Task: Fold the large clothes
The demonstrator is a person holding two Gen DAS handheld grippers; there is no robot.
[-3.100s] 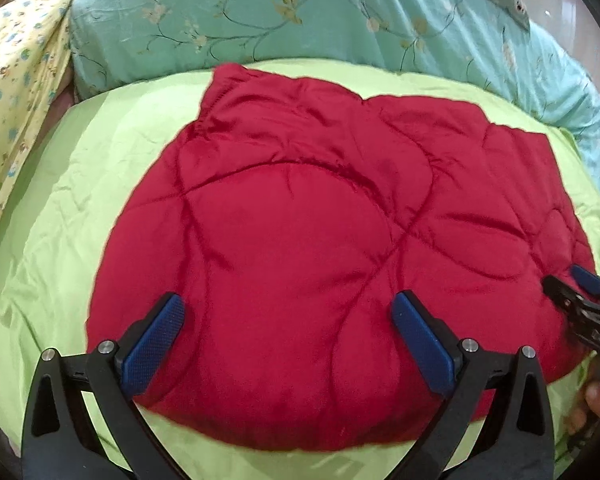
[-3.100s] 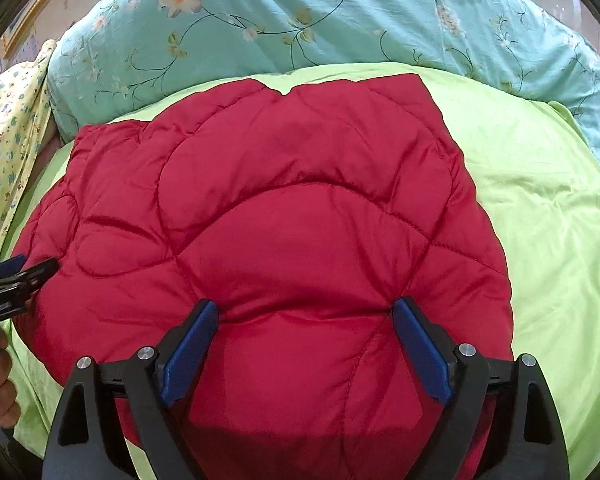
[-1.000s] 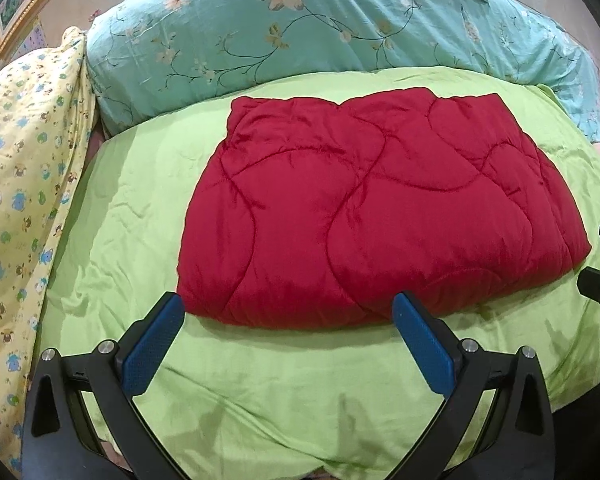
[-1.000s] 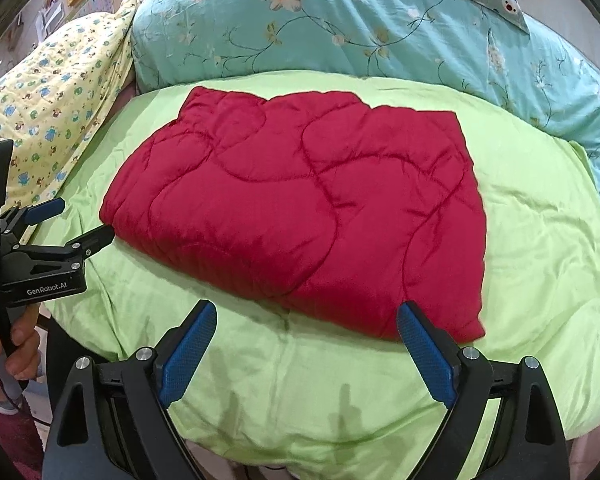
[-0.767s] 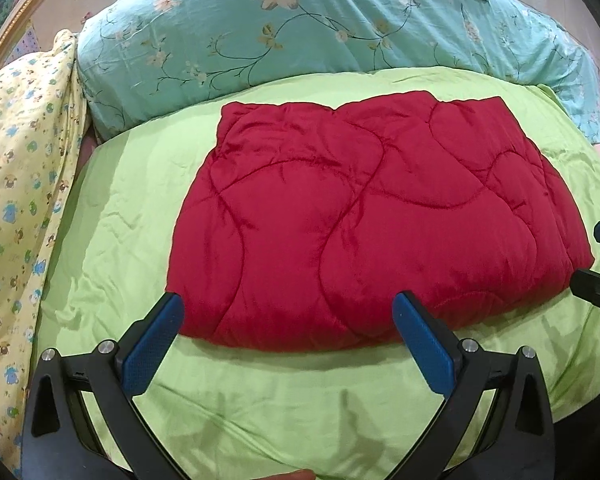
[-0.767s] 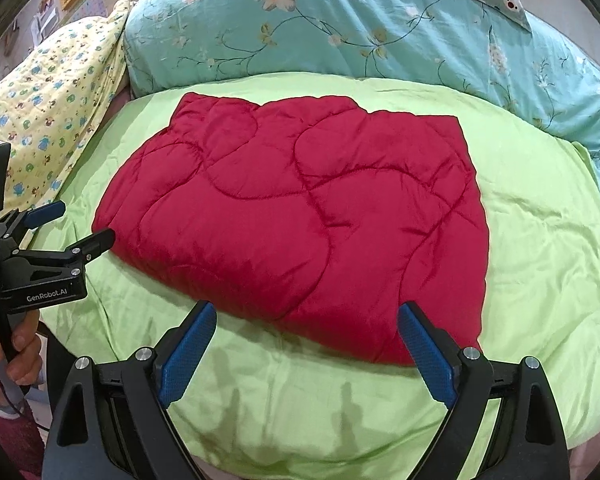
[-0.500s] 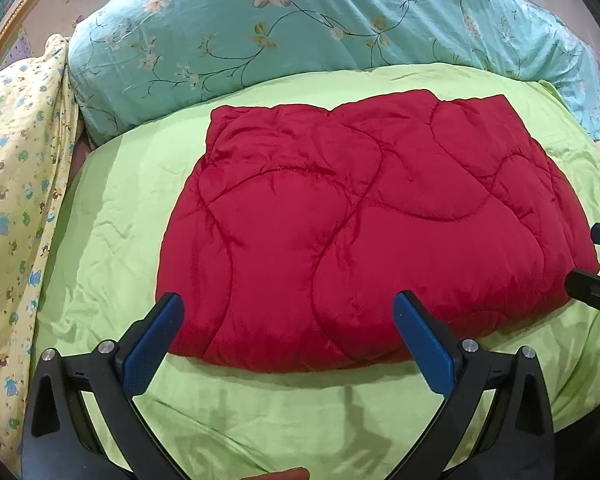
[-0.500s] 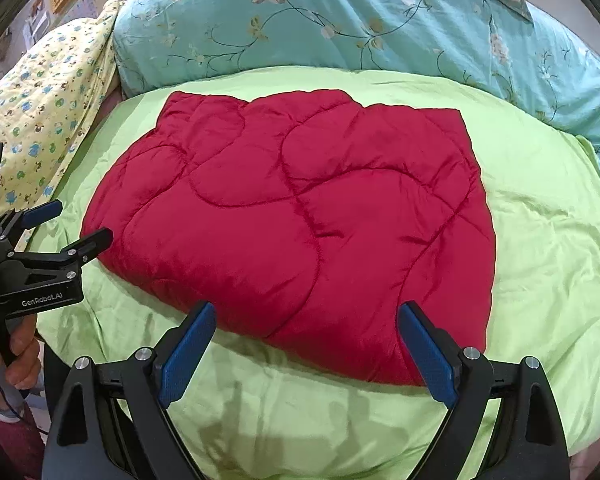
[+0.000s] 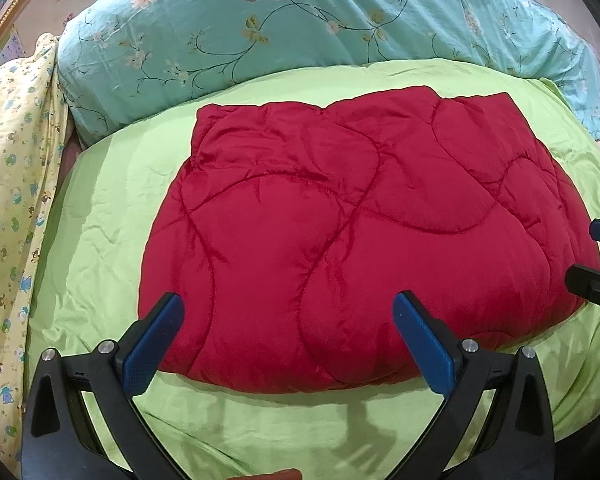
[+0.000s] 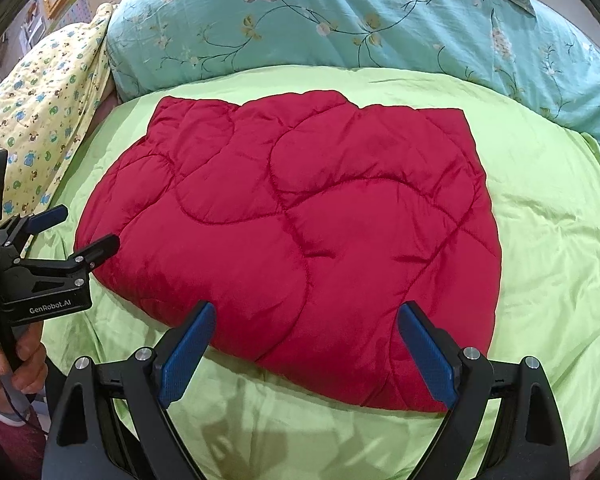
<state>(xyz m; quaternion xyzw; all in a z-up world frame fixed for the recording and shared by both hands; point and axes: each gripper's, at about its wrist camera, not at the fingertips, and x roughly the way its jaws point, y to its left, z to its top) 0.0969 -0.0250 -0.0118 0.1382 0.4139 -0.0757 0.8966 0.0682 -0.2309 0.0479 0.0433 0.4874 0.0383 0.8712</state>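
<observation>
Green bedsheet, foreground: left gripper and right gripper both spread wide, grasping nothing. Centre: red quilted garment lying as a compact folded rectangle; folding appears essentially complete. Beyond: floral pillow.

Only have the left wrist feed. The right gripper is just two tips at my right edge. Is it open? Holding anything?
Observer: Open. In the right wrist view the right gripper has its blue pads spread wide over the near edge of the red quilted garment, with nothing clamped between them.
Operator: My left gripper, is it touching the cloth?
Observer: Seen side-on from the right wrist view, the left gripper is open at the garment's left corner. I cannot tell whether it touches.
Operator: What's holding it?
Observer: A hand wraps the handle at the lower left of that view.
</observation>
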